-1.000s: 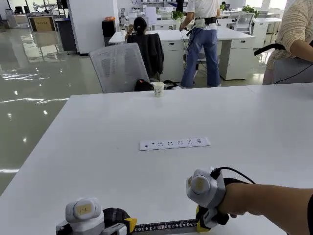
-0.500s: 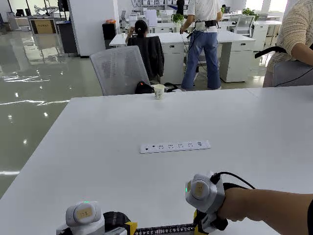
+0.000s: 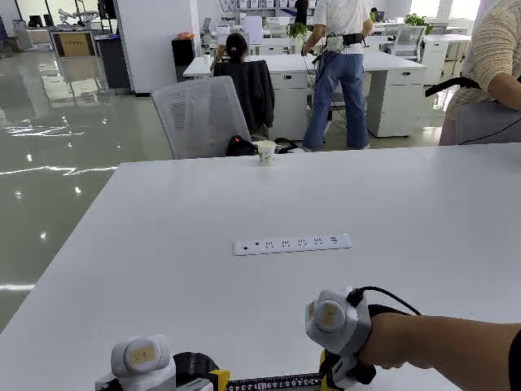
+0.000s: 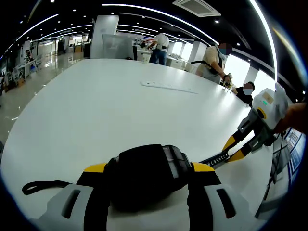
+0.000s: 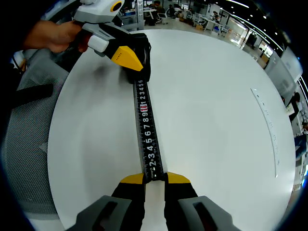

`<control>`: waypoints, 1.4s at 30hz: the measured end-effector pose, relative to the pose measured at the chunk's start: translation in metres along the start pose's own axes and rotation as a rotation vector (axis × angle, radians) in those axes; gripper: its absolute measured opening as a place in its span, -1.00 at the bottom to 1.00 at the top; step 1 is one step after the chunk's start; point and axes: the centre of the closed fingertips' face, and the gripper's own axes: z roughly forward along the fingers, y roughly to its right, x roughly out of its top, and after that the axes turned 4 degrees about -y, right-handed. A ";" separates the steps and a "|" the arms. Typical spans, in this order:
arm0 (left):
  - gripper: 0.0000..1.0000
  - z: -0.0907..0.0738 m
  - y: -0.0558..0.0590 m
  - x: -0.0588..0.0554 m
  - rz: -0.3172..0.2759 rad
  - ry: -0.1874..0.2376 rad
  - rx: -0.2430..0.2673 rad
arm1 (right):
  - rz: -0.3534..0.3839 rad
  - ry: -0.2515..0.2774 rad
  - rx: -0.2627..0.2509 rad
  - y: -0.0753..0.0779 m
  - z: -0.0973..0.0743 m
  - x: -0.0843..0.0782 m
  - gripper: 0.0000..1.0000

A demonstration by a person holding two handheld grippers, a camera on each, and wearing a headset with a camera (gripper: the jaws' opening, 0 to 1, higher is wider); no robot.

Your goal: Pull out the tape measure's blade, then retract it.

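Observation:
A black tape measure (image 4: 144,178) rests on the white table (image 3: 244,204), clamped between the yellow-tipped fingers of my left gripper (image 4: 144,168), which is shut on its case. The numbered blade (image 5: 146,130) is drawn out across the table to my right gripper (image 5: 154,179), whose jaws are shut on the blade's end. In the head view both stand at the near edge: the left gripper (image 3: 199,373) with the case (image 3: 189,365) at bottom left, the blade (image 3: 273,381) running right to the right gripper (image 3: 328,379).
A white power strip (image 3: 293,243) lies mid-table. A paper cup (image 3: 265,151) stands at the far edge, with a grey mesh chair (image 3: 199,114) behind it. Several people are at desks beyond. Another mesh chair (image 5: 29,134) is beside the table's near edge.
The right gripper has edged a little left toward the case, still gripping the blade's end. The left gripper and the case have stayed put.

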 end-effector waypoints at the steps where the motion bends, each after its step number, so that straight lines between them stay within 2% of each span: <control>1: 0.23 0.000 0.000 0.000 0.000 0.000 0.000 | 0.000 0.000 0.000 0.000 0.000 0.000 -0.76; 42: 0.24 0.002 0.001 -0.001 -0.010 -0.005 -0.003 | 0.019 0.022 -0.007 -0.003 0.005 0.013 -0.76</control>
